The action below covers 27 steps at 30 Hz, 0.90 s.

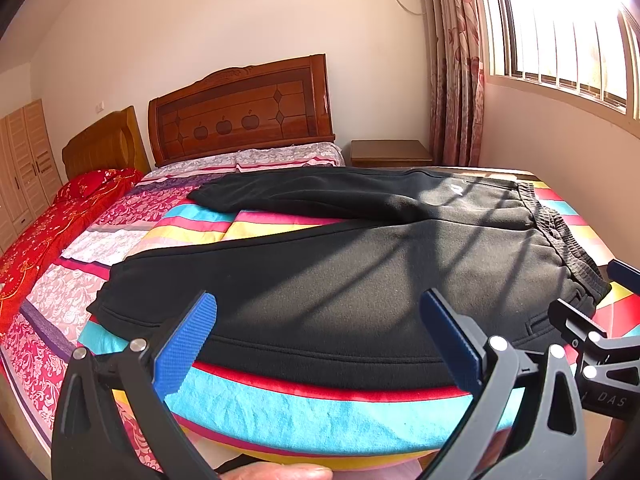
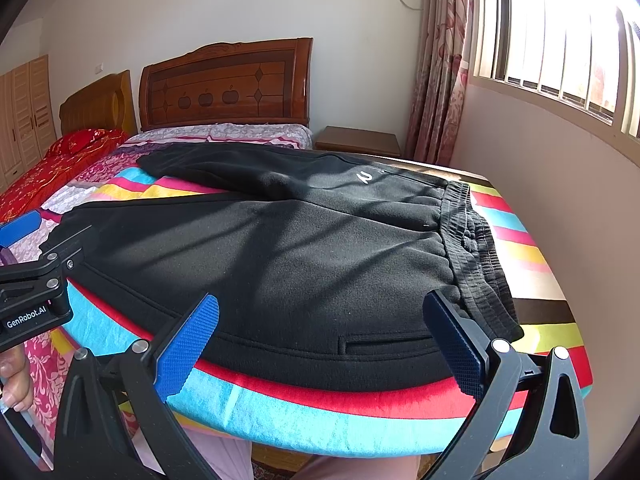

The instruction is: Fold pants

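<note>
Pants: black sweatpants are laid flat on the striped blanket, with the waistband toward the window side and the 2 legs spread apart toward the headboard end; a white logo is seen near the far hip, and a pocket slit near the closest edge.

Left gripper: its jaws are held wide apart, with nothing between them; the blue pads are poised above the near edge of the closer leg, and contact with the cloth cannot be told.

Right gripper: its jaws are likewise spread wide and nothing is gripped; it is positioned over the near hip, with the right pad just beside the waistband corner.

Mutual view: part of the right gripper is seen at the right edge of the left wrist view, and part of the left gripper at the left edge of the right wrist view.

Hand: fingers are seen under the left gripper's body.

Surroundings: a carved wooden headboard, a red quilt on the neighbouring bed, a nightstand, a patterned curtain and a barred window are visible.
</note>
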Tool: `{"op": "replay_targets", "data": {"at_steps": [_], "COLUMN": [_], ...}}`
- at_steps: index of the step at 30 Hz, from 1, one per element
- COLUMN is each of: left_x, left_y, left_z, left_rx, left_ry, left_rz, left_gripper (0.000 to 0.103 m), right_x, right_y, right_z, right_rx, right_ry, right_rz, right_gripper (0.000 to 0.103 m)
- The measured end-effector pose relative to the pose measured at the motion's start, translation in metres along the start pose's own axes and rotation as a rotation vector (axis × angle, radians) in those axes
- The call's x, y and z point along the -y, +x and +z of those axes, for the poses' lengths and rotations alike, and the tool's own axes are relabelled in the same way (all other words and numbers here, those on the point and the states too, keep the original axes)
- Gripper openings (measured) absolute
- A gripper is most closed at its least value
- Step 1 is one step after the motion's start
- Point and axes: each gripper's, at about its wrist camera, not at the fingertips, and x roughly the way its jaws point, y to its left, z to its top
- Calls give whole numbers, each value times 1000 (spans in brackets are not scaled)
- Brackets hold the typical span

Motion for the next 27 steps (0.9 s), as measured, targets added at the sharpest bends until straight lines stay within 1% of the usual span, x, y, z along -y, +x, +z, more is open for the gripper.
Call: {"op": "replay_targets", "data": {"at_steps": [27], "left_x": [6], "left_y": [3], "left_z": [-2], "left_rx": [-20], "left_ry": [21], "left_rz": [-6], "left_gripper": [102], "right_x": [1], "right_y": [1], "right_z": [-2], "right_rx": [-7], "right_ry": [7], "right_rz": [4], "right_gripper": [99]}}
